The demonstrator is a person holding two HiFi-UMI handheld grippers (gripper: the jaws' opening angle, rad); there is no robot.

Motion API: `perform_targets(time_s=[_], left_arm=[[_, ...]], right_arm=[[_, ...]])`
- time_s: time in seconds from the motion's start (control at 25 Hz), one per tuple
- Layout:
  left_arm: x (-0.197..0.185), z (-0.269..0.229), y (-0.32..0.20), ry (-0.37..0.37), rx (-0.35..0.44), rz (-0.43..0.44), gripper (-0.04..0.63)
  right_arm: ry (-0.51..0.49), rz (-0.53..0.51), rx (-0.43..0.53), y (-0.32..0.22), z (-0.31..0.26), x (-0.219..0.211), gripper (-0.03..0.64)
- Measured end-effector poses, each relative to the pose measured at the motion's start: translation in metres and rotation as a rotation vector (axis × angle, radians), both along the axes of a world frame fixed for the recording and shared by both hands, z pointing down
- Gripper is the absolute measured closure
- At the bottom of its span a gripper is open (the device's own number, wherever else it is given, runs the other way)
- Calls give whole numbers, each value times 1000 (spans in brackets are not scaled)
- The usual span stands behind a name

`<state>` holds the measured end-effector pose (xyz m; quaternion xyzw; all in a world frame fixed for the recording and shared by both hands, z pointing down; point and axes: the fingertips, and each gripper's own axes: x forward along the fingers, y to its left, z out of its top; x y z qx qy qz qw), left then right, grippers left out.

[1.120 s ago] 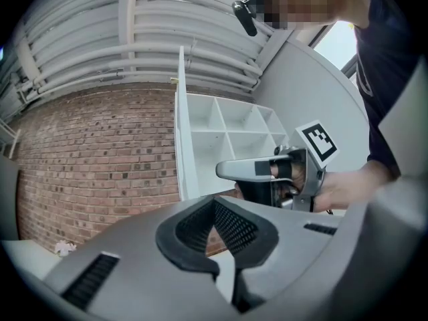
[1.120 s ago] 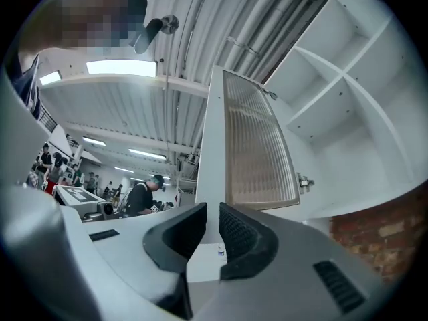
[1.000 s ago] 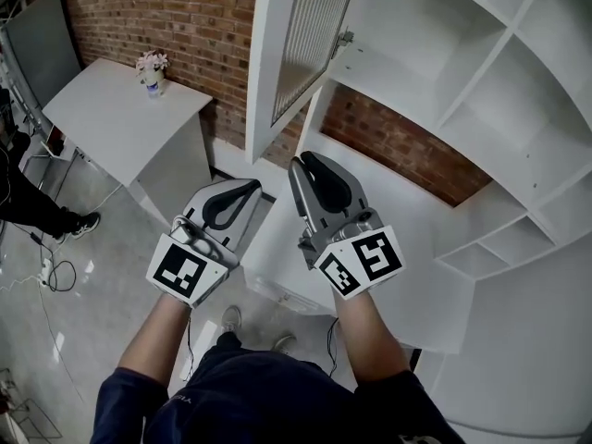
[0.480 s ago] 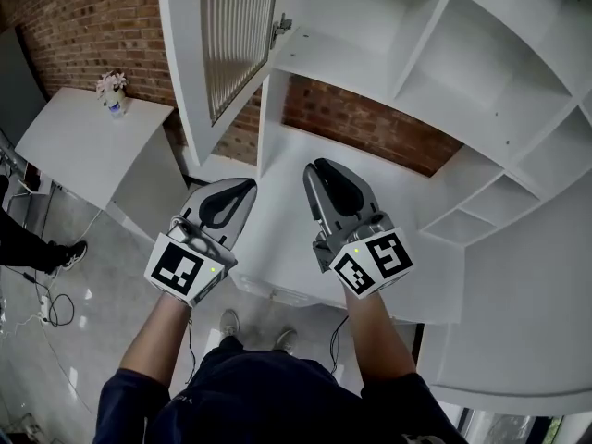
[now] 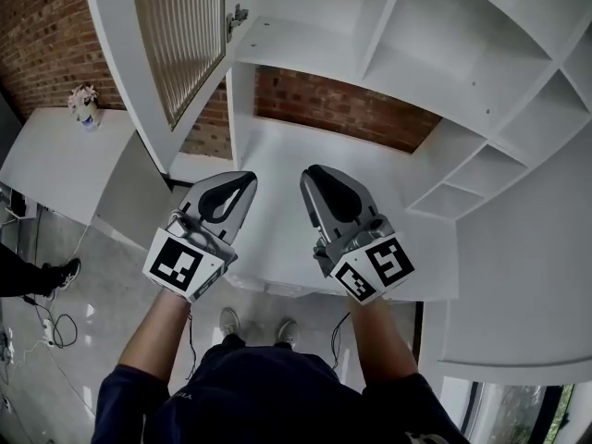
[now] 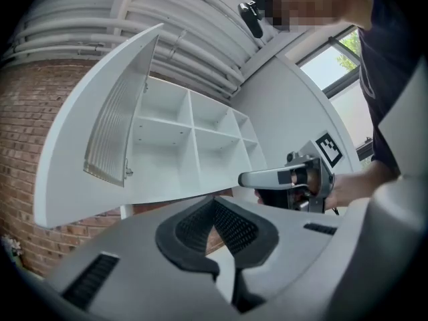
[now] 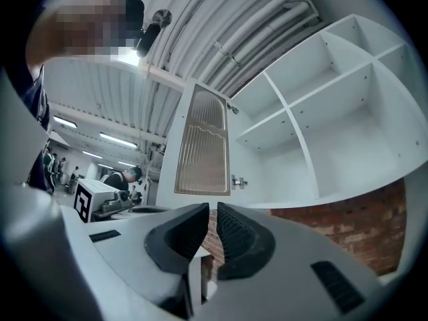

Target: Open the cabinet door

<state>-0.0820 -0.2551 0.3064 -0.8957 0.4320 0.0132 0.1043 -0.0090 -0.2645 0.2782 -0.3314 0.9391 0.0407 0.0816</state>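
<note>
The white cabinet door (image 5: 180, 35), with a ribbed glass panel, stands swung open at the upper left on its hinge (image 5: 238, 17). It also shows as the cabinet door (image 6: 100, 132) and the cabinet door (image 7: 204, 149) in the two gripper views. Bare white shelves (image 5: 435, 54) lie behind it. My left gripper (image 5: 242, 181) is shut and holds nothing, well below the door. My right gripper (image 5: 314, 174) hangs beside it, its jaws closing to a narrow gap with nothing between them. Neither gripper touches the door.
A white counter (image 5: 277, 155) runs under the cabinet, backed by a brick wall (image 5: 342, 109). A white table (image 5: 46, 160) with a small flower vase (image 5: 85, 104) stands at the left. Cables (image 5: 51, 326) and another person's shoe (image 5: 57, 274) lie on the floor.
The door and shelves have slid toward the upper left of the head view. Both grippers keep side by side below the door. The right jaws have narrowed.
</note>
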Motion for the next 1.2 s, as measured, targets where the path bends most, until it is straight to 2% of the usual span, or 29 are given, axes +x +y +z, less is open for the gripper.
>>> perform_targets(time_s=[0.48,1.2], left_arm=[[29,0,-22,6,-2,89,588],[34,12,-55,9,-34,123,588]], right_arm=[[7,89,-31,-11,12,32,574],[-6,126,-78,-42,29,40,575]])
